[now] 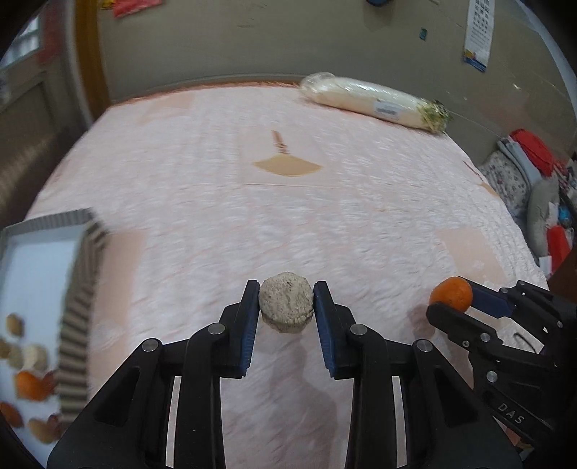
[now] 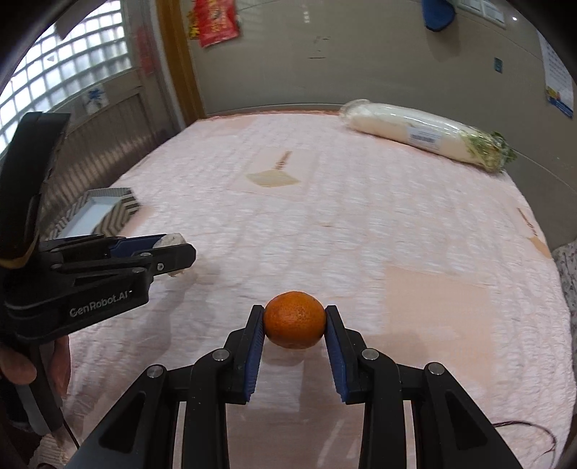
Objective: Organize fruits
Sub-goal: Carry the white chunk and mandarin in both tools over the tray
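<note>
Plainly legible on the side of the left gripper (image 2: 173, 258), in the right wrist view, is the white lettering "GenRobot.AI"; in the left wrist view the right gripper (image 1: 449, 294) shows only the letters "DAS" on its body. The left gripper's fingers (image 1: 250, 306) are clamped on a pale, rough-skinned round fruit (image 1: 286, 302), lifted clear of the pink quilted bedspread (image 1: 216, 180). The right gripper's fingers (image 2: 256, 330) pinch a small orange (image 2: 294, 320) from both sides, also held above the bed. A hand (image 2: 21, 364) wraps the left gripper's handle.

At the far edge of the bed lies a long white radish in clear wrap (image 1: 375, 99), with a barcode sticker whose print is too small to read. A box with a zigzag-striped wall (image 1: 77, 306) sits at the left edge, with orange and brown pieces inside, blurred. A calendar-like sheet (image 1: 478, 34) and a red paper (image 2: 214, 21) hang on the wall, their writing unreadable. Nothing lies between the grippers and the box.
</note>
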The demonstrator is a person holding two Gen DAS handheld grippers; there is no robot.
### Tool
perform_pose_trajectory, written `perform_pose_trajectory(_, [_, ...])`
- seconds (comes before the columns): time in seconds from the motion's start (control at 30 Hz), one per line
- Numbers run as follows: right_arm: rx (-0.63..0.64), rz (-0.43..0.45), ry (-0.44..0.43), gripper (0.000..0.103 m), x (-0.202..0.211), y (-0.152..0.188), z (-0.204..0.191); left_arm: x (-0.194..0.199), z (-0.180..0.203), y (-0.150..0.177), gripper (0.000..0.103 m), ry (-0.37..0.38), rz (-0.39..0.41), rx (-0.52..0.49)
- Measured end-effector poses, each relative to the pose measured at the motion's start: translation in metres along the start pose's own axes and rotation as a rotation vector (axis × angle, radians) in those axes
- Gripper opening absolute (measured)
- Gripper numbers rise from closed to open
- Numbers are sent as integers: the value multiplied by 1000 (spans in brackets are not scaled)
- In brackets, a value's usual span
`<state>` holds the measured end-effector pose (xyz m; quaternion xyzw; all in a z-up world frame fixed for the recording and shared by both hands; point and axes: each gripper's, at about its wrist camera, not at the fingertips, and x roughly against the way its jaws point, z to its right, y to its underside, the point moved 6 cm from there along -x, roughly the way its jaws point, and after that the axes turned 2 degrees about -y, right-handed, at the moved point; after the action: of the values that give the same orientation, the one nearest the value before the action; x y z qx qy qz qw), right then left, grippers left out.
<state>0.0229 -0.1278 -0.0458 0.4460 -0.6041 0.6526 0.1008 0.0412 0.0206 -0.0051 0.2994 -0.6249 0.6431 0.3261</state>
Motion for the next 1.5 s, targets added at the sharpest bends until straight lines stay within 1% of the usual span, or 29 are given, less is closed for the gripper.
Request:
perform_pose_trajectory(0.33, [83, 19, -97, 32, -8, -10, -82, 56, -66, 18, 30, -116, 86, 56])
perform_pose_trajectory(0.53, [143, 19, -143, 32, -15, -16, -128, 75, -106, 28, 30, -172, 112, 104])
perform_pose_trajectory(0.9, [234, 16, -196, 32, -27, -32, -193, 89, -168, 46, 30, -234, 113, 193])
perform_pose_trajectory(1.1, [284, 17, -228, 32, -35, -42, -229, 91, -192, 53, 30, -263, 108, 229])
perform_pose_trajectory(1.27, [310, 13, -250, 32, -42, -45, -251, 93, -211, 59, 30, -286, 103, 255])
perform_pose_trajectory(1.5, [343, -9, -296, 32, -57, -47, -279, 89, -238, 71, 29, -304, 78, 318])
